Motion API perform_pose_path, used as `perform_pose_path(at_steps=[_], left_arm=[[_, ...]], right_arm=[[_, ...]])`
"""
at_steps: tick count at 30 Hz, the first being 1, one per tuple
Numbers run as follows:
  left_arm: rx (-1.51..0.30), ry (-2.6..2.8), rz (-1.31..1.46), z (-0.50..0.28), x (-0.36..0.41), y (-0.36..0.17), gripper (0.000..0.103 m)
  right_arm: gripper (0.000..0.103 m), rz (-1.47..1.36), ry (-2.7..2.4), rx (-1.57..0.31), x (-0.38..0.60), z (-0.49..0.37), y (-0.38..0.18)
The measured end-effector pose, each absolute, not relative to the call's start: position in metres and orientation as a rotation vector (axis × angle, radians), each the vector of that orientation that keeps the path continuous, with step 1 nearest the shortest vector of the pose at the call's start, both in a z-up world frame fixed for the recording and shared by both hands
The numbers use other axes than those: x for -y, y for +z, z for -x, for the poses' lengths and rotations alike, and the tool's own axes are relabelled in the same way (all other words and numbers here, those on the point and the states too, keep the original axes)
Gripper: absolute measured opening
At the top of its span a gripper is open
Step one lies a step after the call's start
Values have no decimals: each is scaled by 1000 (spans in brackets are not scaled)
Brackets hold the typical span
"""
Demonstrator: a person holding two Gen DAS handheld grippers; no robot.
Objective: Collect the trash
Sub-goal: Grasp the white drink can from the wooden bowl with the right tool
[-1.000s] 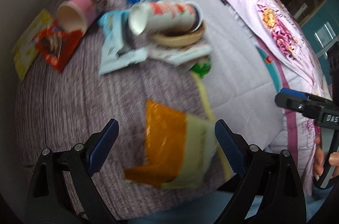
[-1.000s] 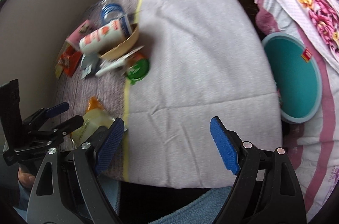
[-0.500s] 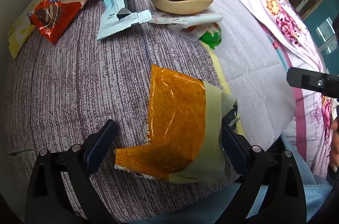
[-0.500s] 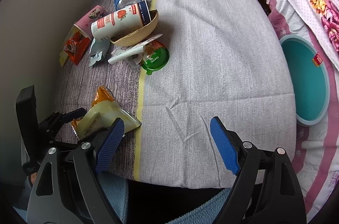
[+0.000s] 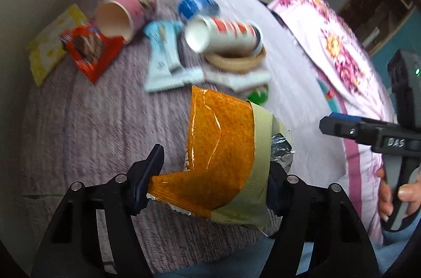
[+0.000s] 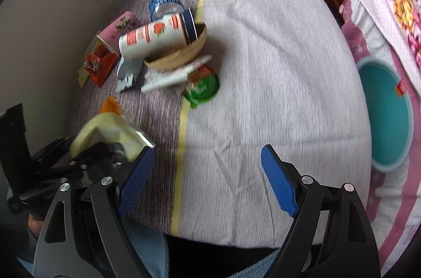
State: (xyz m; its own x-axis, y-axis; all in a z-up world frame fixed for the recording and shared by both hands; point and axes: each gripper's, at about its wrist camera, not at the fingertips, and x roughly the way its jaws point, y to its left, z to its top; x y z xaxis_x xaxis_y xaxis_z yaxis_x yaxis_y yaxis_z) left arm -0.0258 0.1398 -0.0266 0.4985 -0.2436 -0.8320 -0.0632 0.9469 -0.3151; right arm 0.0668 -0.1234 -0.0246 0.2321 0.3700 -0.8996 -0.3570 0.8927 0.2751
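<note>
**Left gripper closed on snack bag; right gripper idle**

A crinkled foil snack bag (image 5: pixel 221 146), glossy orange with a matte pale-yellow band and a silver torn mouth, was seen between the fingers of the left gripper (image 5: pixel 213 178). The jaws had just been closing, and the bag's lower edge was pinched between both pads; the bag appeared lifted off the ribbed mauve tablecloth (image 5: pixel 79 125). In the right wrist view the same bag (image 6: pixel 110 130) was seen bunched in the left gripper (image 6: pixel 86 154), at the near left edge of the table.

The right gripper (image 6: pixel 208 180) was held with its blue ridged pads spread wide and nothing between them, over the cloth's pale half.

The remaining trash was recorded as a cluster at the far side: a pink paper cup (image 5: pixel 123 15) on its side, a red wrapper (image 5: pixel 89 49) on a yellow packet (image 5: pixel 50 46), a light-blue wrapper (image 5: pixel 160 57), a white cylindrical tub (image 5: pixel 223 36) resting in a shallow tan bowl (image 5: pixel 236 62), a blue-labelled bottle (image 6: pixel 164 1) and a green round lid (image 6: pixel 202 88).

A teal bin (image 6: pixel 386 117) was noted to the right, below table level.
</note>
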Motion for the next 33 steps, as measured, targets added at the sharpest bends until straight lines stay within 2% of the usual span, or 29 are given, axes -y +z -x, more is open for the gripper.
perform_pose_path(at_steps=[11,14,19,28,33], left_arm=[[-955,17,406,13,-202,-1,69],[-947,50,414,6,-218,-1,69],[-935,82,444,0,-247,-6,69],[-950,64,463,-1,-250,-20,69],[-956,54,476,-2,-246,-26,69]], right_arm=[[77,451,637,-1030,26,-111,6],[69,580,693,-1005,-5,-116,-1],[69,772,757,-981,-44,-121,-23],[69,987,767,-876,-73,-124,-48],[57,1008,764,-831,-75,-124,-52]])
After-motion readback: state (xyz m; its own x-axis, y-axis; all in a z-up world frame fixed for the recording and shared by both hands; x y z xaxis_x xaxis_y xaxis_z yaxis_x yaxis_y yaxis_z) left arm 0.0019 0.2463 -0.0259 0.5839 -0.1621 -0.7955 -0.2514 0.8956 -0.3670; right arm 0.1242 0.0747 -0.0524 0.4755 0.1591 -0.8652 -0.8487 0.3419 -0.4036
